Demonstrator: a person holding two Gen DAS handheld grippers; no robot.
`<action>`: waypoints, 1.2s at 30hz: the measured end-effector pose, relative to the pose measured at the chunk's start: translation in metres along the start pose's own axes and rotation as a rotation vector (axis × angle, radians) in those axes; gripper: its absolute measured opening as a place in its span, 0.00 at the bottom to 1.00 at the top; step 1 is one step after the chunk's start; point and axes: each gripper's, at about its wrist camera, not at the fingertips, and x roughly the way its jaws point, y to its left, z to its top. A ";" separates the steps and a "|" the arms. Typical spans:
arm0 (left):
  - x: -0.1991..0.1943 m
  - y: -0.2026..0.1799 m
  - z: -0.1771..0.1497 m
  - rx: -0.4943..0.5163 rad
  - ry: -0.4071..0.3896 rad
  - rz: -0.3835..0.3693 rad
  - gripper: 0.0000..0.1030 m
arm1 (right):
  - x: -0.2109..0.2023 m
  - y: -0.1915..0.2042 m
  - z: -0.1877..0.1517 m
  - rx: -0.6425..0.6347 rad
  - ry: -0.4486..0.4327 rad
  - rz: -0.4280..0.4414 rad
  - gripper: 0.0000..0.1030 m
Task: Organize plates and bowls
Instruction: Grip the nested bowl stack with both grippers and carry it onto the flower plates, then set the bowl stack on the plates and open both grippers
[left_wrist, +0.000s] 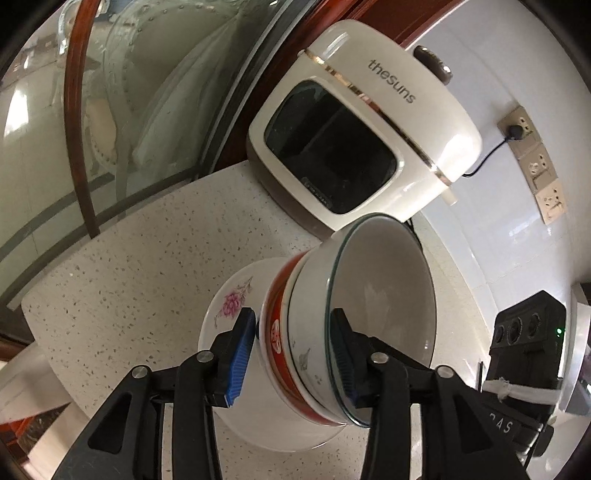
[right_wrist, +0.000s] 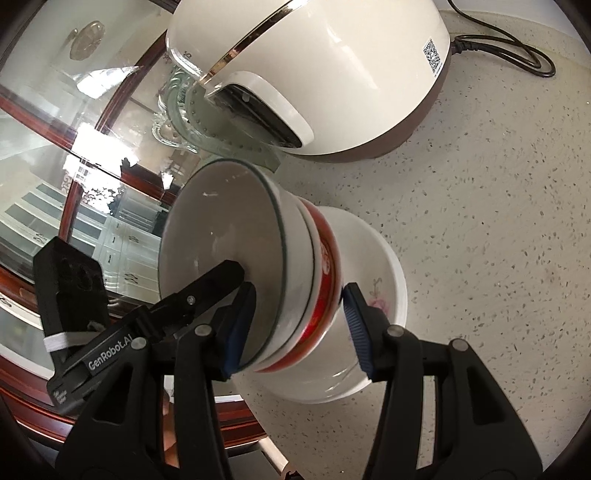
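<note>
A white bowl with a thin green rim (left_wrist: 384, 295) sits nested in a red-banded bowl (left_wrist: 280, 332), and both stand in a white dish with a pink flower (left_wrist: 229, 306) on the speckled counter. My left gripper (left_wrist: 291, 354) straddles the stacked bowls' wall, one blue pad outside, one inside the top bowl; its jaws look apart from the wall. My right gripper (right_wrist: 299, 328) straddles the opposite side of the same stack (right_wrist: 221, 243), red bowl (right_wrist: 321, 280), flowered dish (right_wrist: 384, 295), the same way. The left gripper shows in the right wrist view (right_wrist: 236, 269).
A white "theSuns" appliance (left_wrist: 369, 122) stands just behind the stack, its cord plugged into a wall socket (left_wrist: 517, 129). A glass-fronted wooden cabinet (left_wrist: 110, 110) is at the left. The speckled counter (right_wrist: 480, 221) stretches to the right of the dish.
</note>
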 end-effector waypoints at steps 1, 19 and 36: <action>-0.003 0.001 0.000 0.003 -0.018 0.001 0.46 | -0.003 -0.001 0.000 -0.003 -0.008 -0.018 0.56; -0.026 -0.003 0.012 0.092 -0.274 0.041 0.55 | -0.041 0.026 0.012 -0.144 -0.329 -0.234 0.63; -0.024 -0.003 0.023 0.069 -0.308 0.131 0.56 | -0.037 0.022 0.021 -0.140 -0.319 -0.227 0.67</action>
